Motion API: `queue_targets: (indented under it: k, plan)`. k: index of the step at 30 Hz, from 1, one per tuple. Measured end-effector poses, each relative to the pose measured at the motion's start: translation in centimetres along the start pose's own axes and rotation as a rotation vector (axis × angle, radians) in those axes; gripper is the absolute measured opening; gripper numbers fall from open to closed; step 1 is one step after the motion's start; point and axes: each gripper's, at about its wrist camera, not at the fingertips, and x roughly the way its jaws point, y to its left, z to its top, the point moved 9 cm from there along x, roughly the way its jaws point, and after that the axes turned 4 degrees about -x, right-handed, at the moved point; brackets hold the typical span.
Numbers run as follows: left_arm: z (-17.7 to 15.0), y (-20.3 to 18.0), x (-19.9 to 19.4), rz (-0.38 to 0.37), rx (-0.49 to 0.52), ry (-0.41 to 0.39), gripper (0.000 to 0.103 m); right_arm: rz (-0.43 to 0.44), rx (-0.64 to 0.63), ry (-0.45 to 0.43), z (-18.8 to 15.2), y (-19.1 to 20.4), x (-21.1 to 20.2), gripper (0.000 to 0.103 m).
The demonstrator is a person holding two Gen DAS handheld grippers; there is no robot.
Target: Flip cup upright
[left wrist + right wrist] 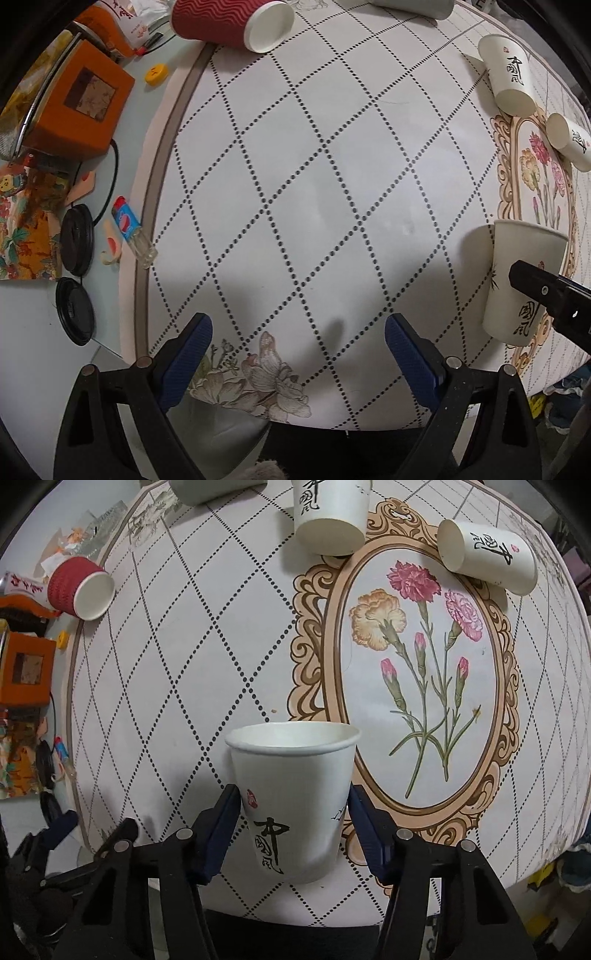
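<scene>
Right wrist view: the right gripper (293, 821) holds a white paper cup (293, 794) printed with black calligraphy and a red seal; its jaws pinch the cup's lower wall from both sides, one blue pad (221, 834) on each flank; the cup stands mouth up at six o'clock, on the counter (207, 635) or just above it, I cannot tell which; its rim overlaps the edge of the ornate oval frame with carnations (421, 672); at twelve o'clock another white calligraphy cup (330, 517) stands upside down; at one o'clock a third white cup (487, 555) lies on its side, mouth toward the middle; at ten o'clock a red ribbed paper cup (79, 589) lies on its side with its white inside showing; an orange box (26, 668) sits off the cloth at nine o'clock.

Left wrist view: the left gripper (297, 345) hangs over the diamond-dotted cloth with its jaws spread wide and nothing between them; the held cup appears at four o'clock, with a black part of the other tool in front of it; the red ribbed cup lies at eleven o'clock; two black lids (75, 280) and a small Pepsi-labelled bottle (131, 230) lie off the cloth at nine o'clock; a yellow cap (156, 74) lies at ten o'clock.
</scene>
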Motion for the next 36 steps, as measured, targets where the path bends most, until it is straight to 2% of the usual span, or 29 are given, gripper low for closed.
queue_targets:
  k: [6,15,26,33,36]
  plan:
    - [0.5,-0.6,0.4,-0.033,-0.016,0.035,0.095,0.023,0.021,-0.057,0.9,-0.5,-1.8,0.062]
    - [4.0,-1.1,0.8,-0.049,-0.042,0.051,0.095,-0.035,0.007,-0.328,3.9,-1.4,-6.0,0.062]
    - [8.3,-1.4,2.7,-0.021,-0.037,0.035,0.095,-0.093,0.013,-0.659,7.5,-1.8,-6.0,0.062]
    - [8.0,-2.0,3.2,-0.017,-0.011,0.036,0.095,-0.119,-0.059,-0.691,6.1,-1.7,-4.9,0.063]
    - [6.1,-3.6,2.7,-0.024,-0.004,0.031,0.095,-0.112,-0.069,-0.667,5.1,-1.7,-4.8,0.063]
